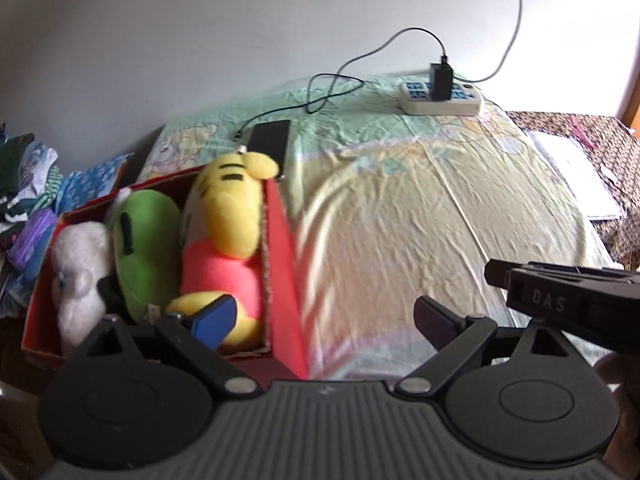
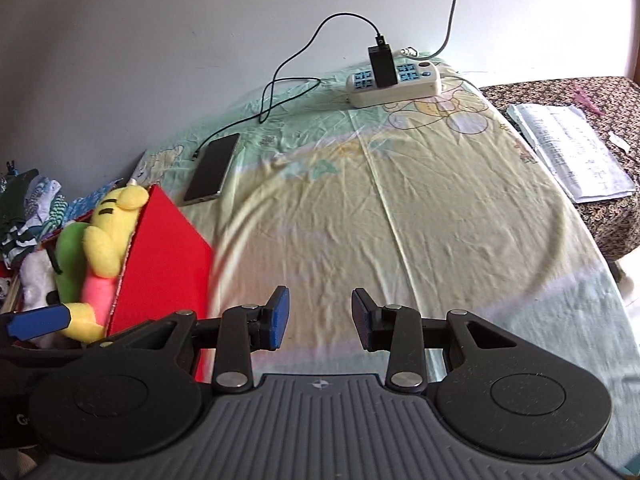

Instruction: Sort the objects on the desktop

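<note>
A red box stands at the left of the sheet-covered surface, holding a white plush, a green plush and a yellow plush in a pink shirt. My left gripper is wide open and straddles the box's right wall: its blue-padded finger sits by the yellow plush's foot, the other finger is over the sheet. My right gripper stands open over bare sheet, just right of the red box, with nothing between its fingers. The yellow plush leans on that wall.
A dark phone lies behind the box with a cable running to a charger in a white power strip at the back. Papers rest on a patterned surface at the right. Clothes are piled left of the box.
</note>
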`<action>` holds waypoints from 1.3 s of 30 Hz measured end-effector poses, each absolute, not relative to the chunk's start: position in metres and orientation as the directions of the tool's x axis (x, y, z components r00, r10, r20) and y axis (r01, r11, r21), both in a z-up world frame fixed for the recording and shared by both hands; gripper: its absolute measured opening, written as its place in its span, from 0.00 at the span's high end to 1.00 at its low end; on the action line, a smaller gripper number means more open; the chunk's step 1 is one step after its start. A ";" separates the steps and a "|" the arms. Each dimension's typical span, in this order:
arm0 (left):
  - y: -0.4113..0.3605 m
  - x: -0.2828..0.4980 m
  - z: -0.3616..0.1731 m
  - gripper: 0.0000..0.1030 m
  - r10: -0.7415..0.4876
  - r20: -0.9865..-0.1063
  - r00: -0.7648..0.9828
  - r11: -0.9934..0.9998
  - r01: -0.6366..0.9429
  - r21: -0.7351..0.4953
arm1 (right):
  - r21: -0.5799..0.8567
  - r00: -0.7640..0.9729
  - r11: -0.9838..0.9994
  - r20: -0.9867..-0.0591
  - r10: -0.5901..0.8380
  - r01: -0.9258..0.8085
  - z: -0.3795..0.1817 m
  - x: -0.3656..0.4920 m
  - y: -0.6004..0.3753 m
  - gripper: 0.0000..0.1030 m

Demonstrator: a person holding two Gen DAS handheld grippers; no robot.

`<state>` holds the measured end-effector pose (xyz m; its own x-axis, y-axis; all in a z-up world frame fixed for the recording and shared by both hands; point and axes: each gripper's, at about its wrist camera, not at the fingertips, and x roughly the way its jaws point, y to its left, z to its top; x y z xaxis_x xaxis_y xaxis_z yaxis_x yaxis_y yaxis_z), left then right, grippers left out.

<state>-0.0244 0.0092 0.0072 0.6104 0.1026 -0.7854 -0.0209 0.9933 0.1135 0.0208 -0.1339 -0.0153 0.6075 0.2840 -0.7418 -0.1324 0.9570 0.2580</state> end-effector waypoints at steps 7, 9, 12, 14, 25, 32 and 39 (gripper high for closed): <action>-0.003 -0.020 -0.016 0.14 0.057 -0.843 0.535 0.996 0.032 0.087 | 0.217 0.604 0.971 -0.763 0.230 -0.097 -0.025 0.019 -0.141 0.63; -0.005 -0.021 -0.024 0.20 0.038 -0.863 0.503 0.996 0.045 0.071 | 0.205 0.600 0.974 -0.769 0.221 -0.096 -0.028 0.017 -0.139 0.63; -0.002 -0.025 -0.033 0.20 0.025 -0.880 0.474 0.997 0.053 0.057 | 0.198 0.591 0.975 -0.777 0.218 -0.099 -0.033 0.015 -0.134 0.63; 0.003 -0.029 -0.034 0.20 0.015 -0.883 0.469 0.997 0.057 0.047 | 0.195 0.588 0.976 -0.780 0.214 -0.095 -0.033 0.010 -0.130 0.63; 0.065 -0.058 -0.028 0.19 -0.013 -0.891 0.454 0.998 0.060 0.016 | 0.170 0.564 0.981 -0.803 0.192 -0.092 -0.034 -0.026 -0.074 0.63; 0.115 -0.082 -0.033 0.16 0.002 -0.905 0.425 1.000 0.019 0.011 | 0.179 0.538 0.975 -0.813 0.221 -0.129 -0.038 -0.057 -0.024 0.63; 0.163 -0.103 -0.029 0.15 0.042 -0.900 0.433 0.998 -0.057 0.019 | 0.185 0.531 0.964 -0.807 0.259 -0.188 -0.036 -0.076 0.024 0.63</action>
